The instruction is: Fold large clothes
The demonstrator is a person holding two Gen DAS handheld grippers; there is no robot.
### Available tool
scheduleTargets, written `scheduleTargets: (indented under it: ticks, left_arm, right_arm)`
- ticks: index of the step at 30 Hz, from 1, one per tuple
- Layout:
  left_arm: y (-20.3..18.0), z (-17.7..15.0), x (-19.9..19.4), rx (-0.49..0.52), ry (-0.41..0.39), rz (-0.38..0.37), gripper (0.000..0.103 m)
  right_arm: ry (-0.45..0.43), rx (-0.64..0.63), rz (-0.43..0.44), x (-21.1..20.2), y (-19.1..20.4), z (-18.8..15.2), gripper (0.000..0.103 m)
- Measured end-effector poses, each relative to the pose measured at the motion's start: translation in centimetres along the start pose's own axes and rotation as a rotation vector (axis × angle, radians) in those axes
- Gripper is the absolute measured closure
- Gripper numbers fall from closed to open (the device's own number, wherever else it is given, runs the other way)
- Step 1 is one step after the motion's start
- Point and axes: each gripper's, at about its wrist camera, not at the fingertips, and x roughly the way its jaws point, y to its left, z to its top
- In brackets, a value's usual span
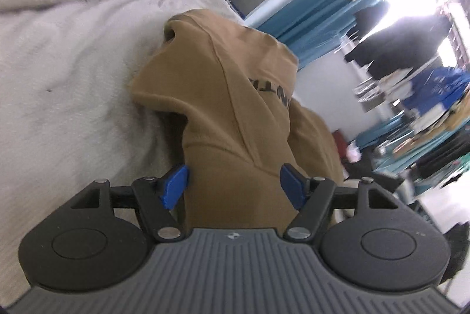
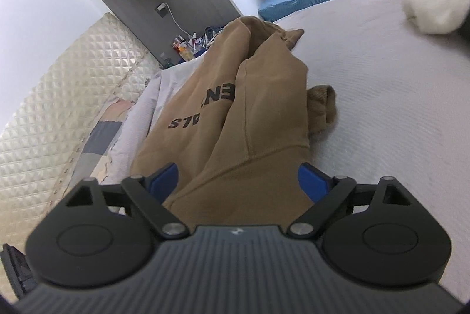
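Tan hoodie (image 1: 235,96) lies bunched on the white bed (image 1: 73,93), its dark lettering partly folded under. Cloth sits between the spread blue pads of both the left gripper (image 1: 233,187) and right gripper (image 2: 238,181); whether either pinches it I cannot tell.

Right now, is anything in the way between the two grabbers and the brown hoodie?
No. In both wrist views the brown hoodie already sits between the blue pads of the left gripper and the right gripper. Nothing visible comes between. It lies bunched on the white bed.
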Motion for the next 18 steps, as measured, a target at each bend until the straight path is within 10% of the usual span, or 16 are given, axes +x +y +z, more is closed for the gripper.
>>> scheduleTargets:
  ticks: [8, 13, 16, 18]
  left_arm:
    - [4.9, 0.8, 6.5, -0.068, 0.026, -0.17, 0.031]
    - [5.3, 1.1, 8.5, -0.056, 0.026, -0.254, 0.052]
    - [4.7, 1.4, 8.2, 0.003, -0.005, -0.258, 0.062]
    - [4.5, 1.4, 7.3, 0.007, -0.034, -0.282, 0.078]
  right_arm:
    - [-0.008, 0.139, 0.089, 6.2, -5.0, 0.7, 0.01]
    - [0.008, 0.252, 0.157, 9.2, -7.7, 0.4, 0.011]
    - [0.029, 0.242, 0.178, 10.0, -8.0, 0.1, 0.023]
    - [0.04, 0.194, 0.163, 9.9, -7.4, 0.2, 0.049]
